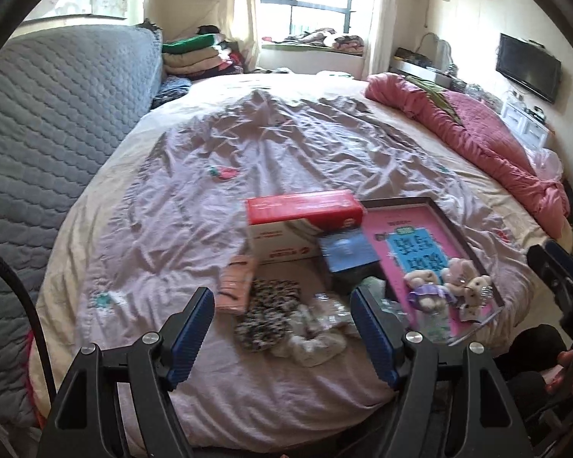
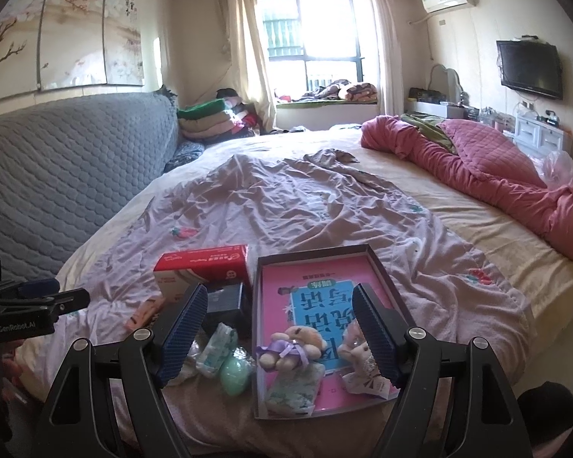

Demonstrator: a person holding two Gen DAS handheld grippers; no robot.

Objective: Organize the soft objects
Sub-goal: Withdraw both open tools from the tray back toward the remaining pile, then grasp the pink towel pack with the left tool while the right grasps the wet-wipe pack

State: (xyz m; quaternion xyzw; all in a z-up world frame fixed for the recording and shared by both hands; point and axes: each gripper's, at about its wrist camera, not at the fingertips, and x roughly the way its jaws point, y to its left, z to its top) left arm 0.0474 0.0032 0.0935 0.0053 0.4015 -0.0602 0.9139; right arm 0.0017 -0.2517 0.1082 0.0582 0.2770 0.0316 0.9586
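From the left wrist camera, the left gripper (image 1: 282, 316) hangs above the near edge of the bed (image 1: 294, 145), its jaws wide apart and holding nothing. Just ahead, between the fingers, lie a leopard-print scrunchie (image 1: 265, 315) and a pale scrunchie (image 1: 317, 343), flat on the sheet. To the right of the tool is a shallow tray (image 1: 397, 203) with a pink book (image 1: 420, 244) inside it; small plush bears (image 1: 445, 280) sit on the near end of the book. The tray's long axis runs away from the tool. A red box (image 1: 303, 210) stands beyond the scrunchies.

From the right wrist camera, the right gripper (image 2: 277, 330) is also wide open and empty. The tray (image 2: 313, 253) lies directly ahead, its long side pointing away. Inside, a bear in a purple dress (image 2: 290, 349) lies between the fingers, and a second bear (image 2: 357, 351) is half hidden by the right finger. A patterned packet (image 2: 296, 389) rests at the near end of the tray. Left of the tray, on the sheet, are a green ball (image 2: 235, 376) and a small soft pack (image 2: 219, 347).
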